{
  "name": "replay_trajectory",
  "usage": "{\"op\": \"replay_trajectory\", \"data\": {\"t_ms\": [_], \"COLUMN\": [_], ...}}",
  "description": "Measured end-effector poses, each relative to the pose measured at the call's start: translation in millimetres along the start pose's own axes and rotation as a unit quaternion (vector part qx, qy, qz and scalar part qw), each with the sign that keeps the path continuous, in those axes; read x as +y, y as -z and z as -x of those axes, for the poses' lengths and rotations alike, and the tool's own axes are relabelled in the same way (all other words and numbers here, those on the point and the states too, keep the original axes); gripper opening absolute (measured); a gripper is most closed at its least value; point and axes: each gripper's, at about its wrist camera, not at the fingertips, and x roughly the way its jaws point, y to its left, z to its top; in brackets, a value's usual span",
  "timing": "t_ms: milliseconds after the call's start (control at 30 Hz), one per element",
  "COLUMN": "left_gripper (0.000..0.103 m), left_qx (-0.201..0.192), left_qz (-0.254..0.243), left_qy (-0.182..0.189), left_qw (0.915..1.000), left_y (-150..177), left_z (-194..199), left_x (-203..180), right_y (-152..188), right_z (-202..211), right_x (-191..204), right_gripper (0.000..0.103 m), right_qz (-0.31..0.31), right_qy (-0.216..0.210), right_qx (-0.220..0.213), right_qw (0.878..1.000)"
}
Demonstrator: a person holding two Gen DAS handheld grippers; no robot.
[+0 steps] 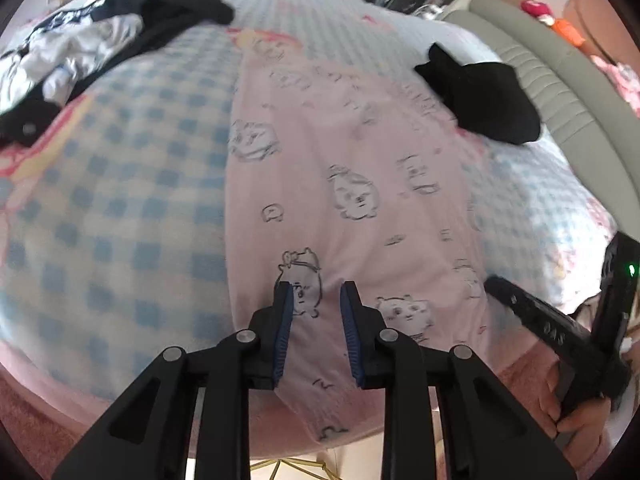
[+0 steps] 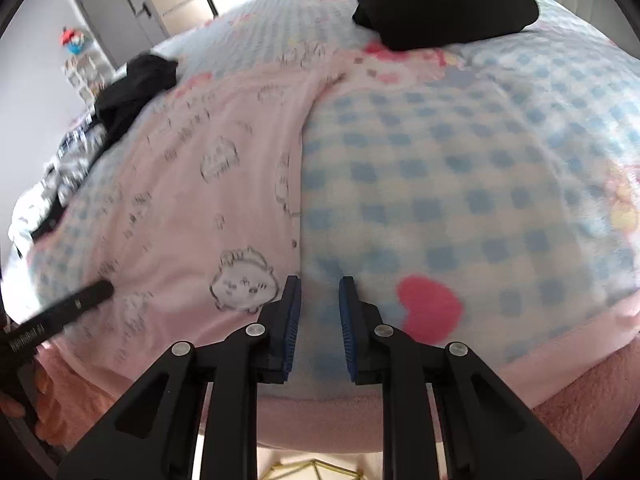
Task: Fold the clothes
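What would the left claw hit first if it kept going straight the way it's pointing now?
Most likely the pink cartoon-print garment spread on the bed: the left claw points down at its near end, jaws apart. How much gap remains above the fabric is unclear.

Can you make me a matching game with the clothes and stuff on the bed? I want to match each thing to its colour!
Things:
1. pyjama cloth
2. blanket
3. folded garment
4. heart

Colours:
A. black
B. blue and white checks
C. red
D. pale pink with cartoon animals

Pairs: 1-D, 2-B, 3-A, 4-C
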Motion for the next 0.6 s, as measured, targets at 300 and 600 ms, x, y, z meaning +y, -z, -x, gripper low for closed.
{"op": "replay_trajectory", "data": {"t_ms": [300, 600], "left_gripper": [0.028, 0.026], "left_qx": [0.032, -0.013], "left_qz": [-0.034, -0.043], "left_qy": [-0.037, -0.006], "left_qw": [0.9982, 0.9989], "left_y": [-19, -44], "left_z": [-28, -5], "left_x": [3, -3], "right_y": [-20, -26], "right_z": [-32, -2], "right_x": [23, 11], "right_gripper": [0.017, 0.022], "right_qz": [0.043, 0.036], "right_qy": [0.018, -0.002], "right_qx": [0.019, -0.019], "right_qw": [0.999, 0.999]}}
